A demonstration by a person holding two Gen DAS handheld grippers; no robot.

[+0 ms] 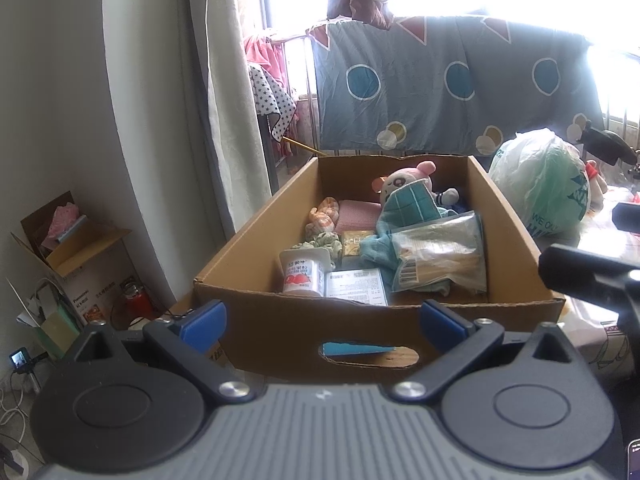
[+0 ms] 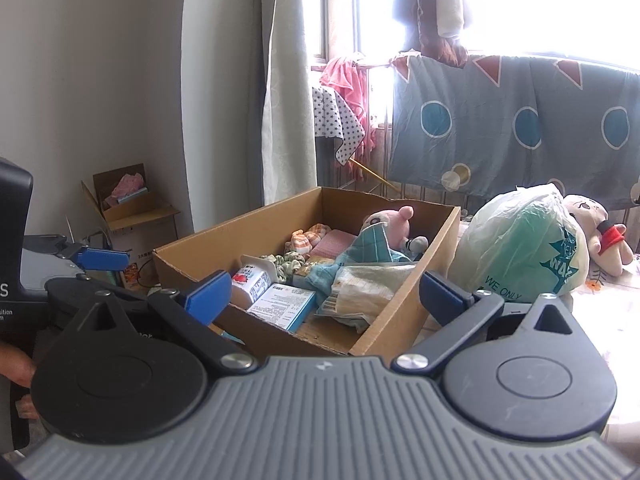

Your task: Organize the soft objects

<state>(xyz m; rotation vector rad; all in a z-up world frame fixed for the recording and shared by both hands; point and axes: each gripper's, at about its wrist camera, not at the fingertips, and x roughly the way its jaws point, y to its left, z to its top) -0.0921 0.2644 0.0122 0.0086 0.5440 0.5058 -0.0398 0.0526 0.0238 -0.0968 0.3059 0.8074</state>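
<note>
1. Both grippers hang short of the cardboard box, empty; the left gripper has its blue pads spread wide in front of the near wall with its handle cutout; the right gripper is spread just as wide and holds nothing, set off toward the box's near right corner.

2. The step in hand looks like the approach before a first pick; nothing is gripped, and the box holds a mixed heap.

3. Soft things in the box: a pink plush toy against the far wall, a teal cloth draped below it, an orange checked fabric piece and a green scrunchie toward the left.

4. Among them lie harder goods: a yoghurt cup, a flat printed packet, a clear plastic pack resting on the cloth.

5. Beside the box on the right sit a stuffed plastic bag and a second plush doll.

6. The next move likely calls for choosing one soft item, probably the uncovered plush toy; reaching over the near wall, coming down from above, then closing on a bulky part; the cloth is pinned under the pack, so it would drag that along.
</note>
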